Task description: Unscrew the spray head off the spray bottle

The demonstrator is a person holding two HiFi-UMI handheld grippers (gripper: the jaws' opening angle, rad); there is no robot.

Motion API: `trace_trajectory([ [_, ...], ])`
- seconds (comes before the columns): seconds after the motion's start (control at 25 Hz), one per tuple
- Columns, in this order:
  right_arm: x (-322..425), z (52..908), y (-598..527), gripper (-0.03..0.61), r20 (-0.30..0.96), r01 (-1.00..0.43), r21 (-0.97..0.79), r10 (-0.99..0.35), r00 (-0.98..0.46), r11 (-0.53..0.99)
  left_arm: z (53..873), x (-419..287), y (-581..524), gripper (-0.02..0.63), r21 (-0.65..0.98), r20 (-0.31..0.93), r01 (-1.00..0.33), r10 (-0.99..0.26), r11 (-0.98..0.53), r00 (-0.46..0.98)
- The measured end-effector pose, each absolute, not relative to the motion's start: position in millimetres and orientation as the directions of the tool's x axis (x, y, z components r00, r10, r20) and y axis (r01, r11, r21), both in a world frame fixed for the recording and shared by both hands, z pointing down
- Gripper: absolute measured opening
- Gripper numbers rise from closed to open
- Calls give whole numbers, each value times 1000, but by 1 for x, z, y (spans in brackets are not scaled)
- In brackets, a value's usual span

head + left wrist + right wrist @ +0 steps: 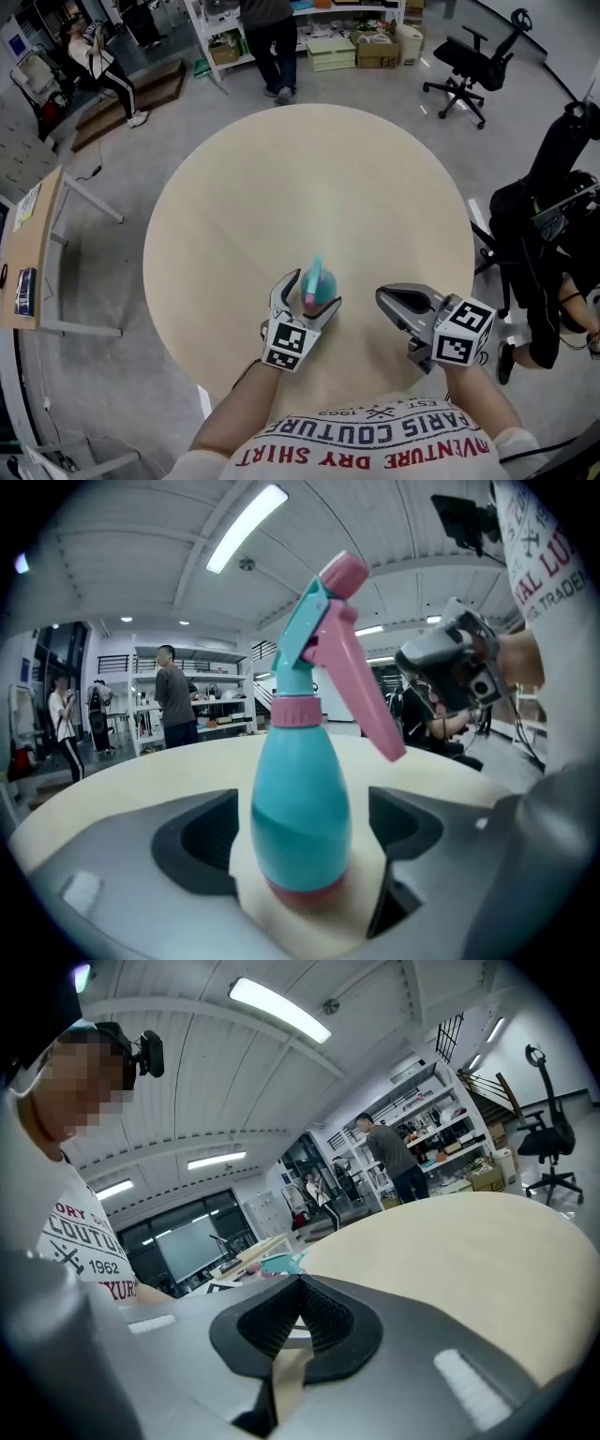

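Note:
A teal spray bottle (317,286) with a pink base, pink collar and pink trigger stands upright on the round beige table (309,178), near its front edge. In the left gripper view the bottle body (300,799) rises between the two jaws, with a gap on each side, and its spray head (323,621) points right. My left gripper (308,296) is open around the bottle without pressing on it. To the bottle's right, my right gripper (384,300) hovers shut and empty, with its jaws (298,1321) closed together. A teal sliver of the bottle (281,1262) shows beyond them.
A person (267,42) stands by shelves and boxes beyond the table. A black office chair (469,66) is at the far right, and dark bags and a chair (553,216) crowd the table's right side. A wooden desk (33,253) stands on the left.

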State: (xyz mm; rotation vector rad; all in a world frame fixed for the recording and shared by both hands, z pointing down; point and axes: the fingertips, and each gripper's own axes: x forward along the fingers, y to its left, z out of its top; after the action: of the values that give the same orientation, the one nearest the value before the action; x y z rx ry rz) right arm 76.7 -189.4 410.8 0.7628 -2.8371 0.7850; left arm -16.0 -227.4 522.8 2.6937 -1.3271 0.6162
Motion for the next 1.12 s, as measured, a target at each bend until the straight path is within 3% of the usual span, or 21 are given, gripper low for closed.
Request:
trace_trajectory([
  [0.44,74,424,-200,2,238,-467,-478,-402,-884,745,534,-12,-232,367,-101,392,-765,-732,-636,557],
  [0.6,36,431,-198,3,273,-400,-245,-333,-903,883,533,-12,-222,364,-97,404,-716,-685,-691,606],
  [0.64,22,439,-197,98,303,-385,-164,-325,-896,908,533,-13,-219,364,-94,407,-710,-678,-698,612],
  [0.84,-23,453,-195,134,321,-344,-11,-323,-890,939,534,-18,-215,364,-93,408,-714,-681,-694,608],
  [1.12,-43,455,-203,156,298,-347,10,-334,-894,938,531,-20,-217,364,-78,395,-728,-691,-682,605],
])
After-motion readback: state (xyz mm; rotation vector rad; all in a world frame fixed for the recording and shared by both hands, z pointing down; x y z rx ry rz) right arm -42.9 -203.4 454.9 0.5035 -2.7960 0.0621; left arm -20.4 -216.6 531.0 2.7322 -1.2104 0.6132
